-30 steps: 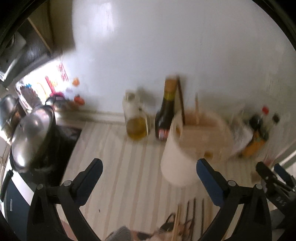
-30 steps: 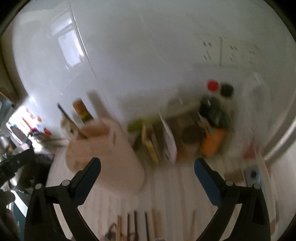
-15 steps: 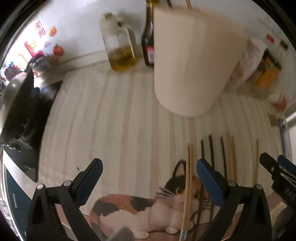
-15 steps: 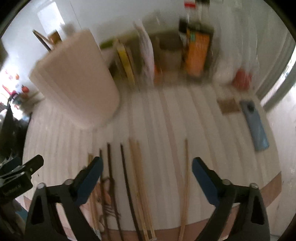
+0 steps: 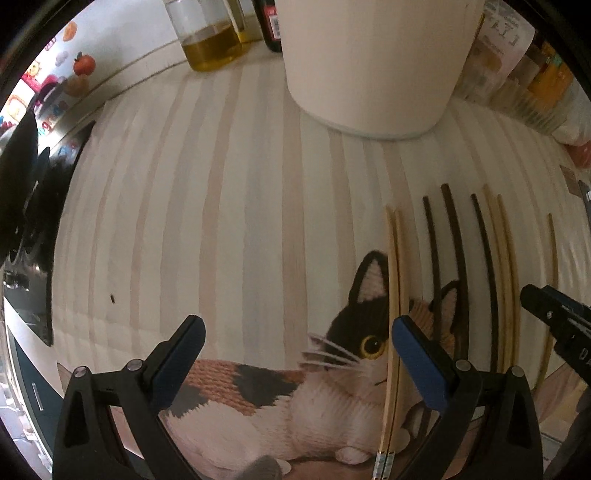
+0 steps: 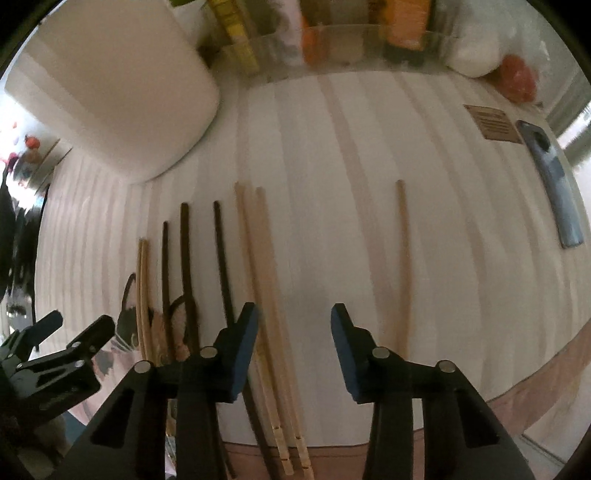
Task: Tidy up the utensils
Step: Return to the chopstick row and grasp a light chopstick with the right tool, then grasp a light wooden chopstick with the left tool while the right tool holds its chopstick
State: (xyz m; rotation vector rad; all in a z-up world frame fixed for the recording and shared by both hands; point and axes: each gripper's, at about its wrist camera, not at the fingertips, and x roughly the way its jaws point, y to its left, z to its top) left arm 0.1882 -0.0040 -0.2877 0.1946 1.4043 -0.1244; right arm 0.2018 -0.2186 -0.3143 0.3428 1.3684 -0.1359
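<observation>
Several chopsticks lie side by side on a striped mat: a light pair (image 5: 392, 295) over the cat picture, three dark ones (image 6: 186, 258), another light pair (image 6: 264, 280) and a lone one (image 6: 404, 258). A white round holder (image 5: 369, 62) stands behind them, also in the right wrist view (image 6: 110, 85). My left gripper (image 5: 297, 350) is open, low over the mat, its right finger beside the light pair. My right gripper (image 6: 293, 332) is open, empty, above the mat between the light pair and the lone chopstick.
An oil jar (image 5: 210, 33) and a dark bottle (image 5: 267, 26) stand at the back wall. A stove (image 5: 26, 206) lies at the left. Packets and bottles (image 6: 332, 33) line the back right. A blue phone (image 6: 554, 184) and a brown card (image 6: 493, 122) lie at the right.
Both grippers have tilted down and come closer to the mat and chopsticks. The holder has moved up to the top of both views. The right gripper's jaws stand narrower than before.
</observation>
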